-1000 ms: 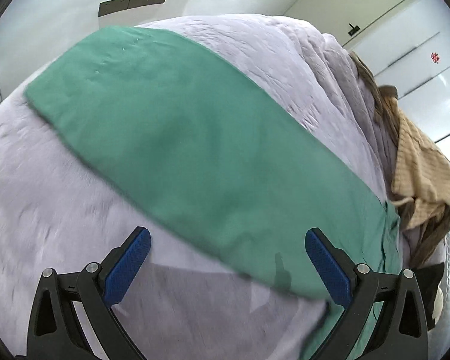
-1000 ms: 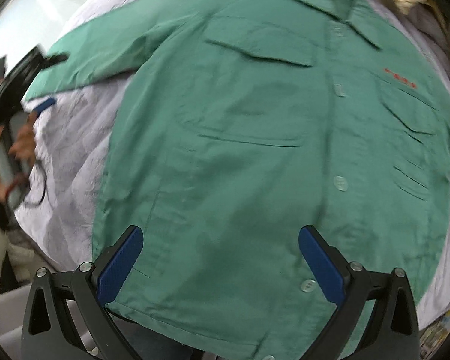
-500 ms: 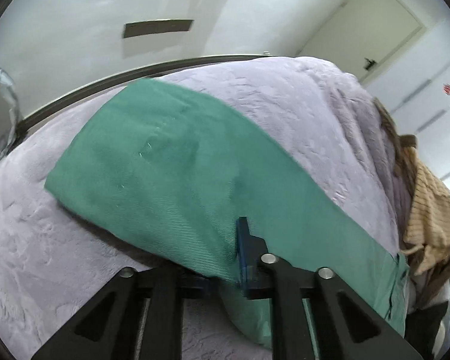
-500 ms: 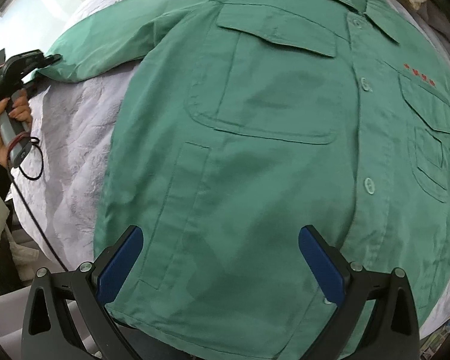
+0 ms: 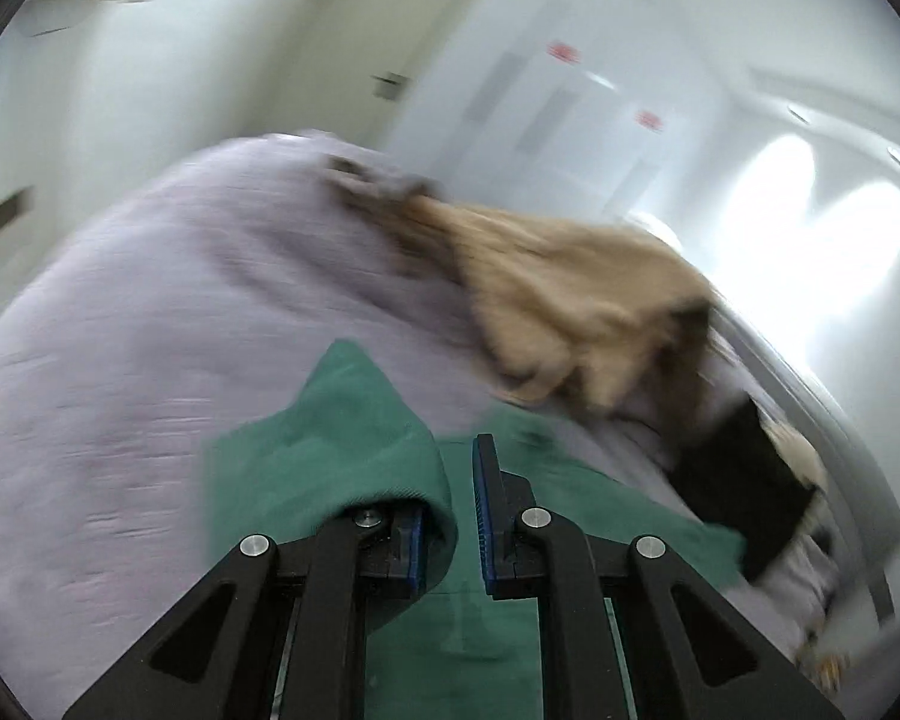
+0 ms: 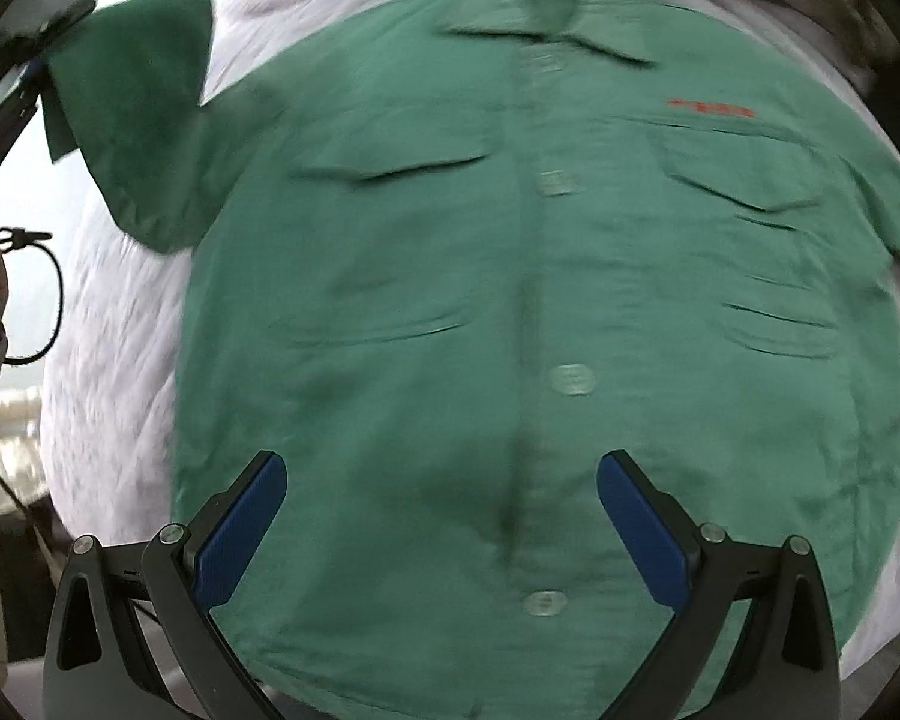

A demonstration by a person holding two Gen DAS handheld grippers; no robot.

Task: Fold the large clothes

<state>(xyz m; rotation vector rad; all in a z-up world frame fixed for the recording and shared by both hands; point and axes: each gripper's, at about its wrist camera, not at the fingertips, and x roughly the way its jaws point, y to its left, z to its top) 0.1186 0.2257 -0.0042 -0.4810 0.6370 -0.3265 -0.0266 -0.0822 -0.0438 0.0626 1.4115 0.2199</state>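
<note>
blur: your left wrist view smears the tan garment pile [image 5: 576,312] beyond the green shirt [image 6: 510,300] | cut off: shirt's hem leaves the right wrist frame's bottom | hidden: sleeve [image 5: 330,450] drapes over the left gripper [image 5: 450,516] (one pad covered) | unreadable: red chest lettering [image 6: 711,108]

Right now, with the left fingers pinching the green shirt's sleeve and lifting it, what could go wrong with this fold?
1. The left gripper holds only the sleeve end; the cloth bunches over one finger and could slip out mid-swing.
2. The right gripper hangs open above the green shirt, pinning nothing, so pulling the sleeve may drag the body across the lilac bedspread.
3. The tan garment pile lies close beyond the collar and could snag.
</note>
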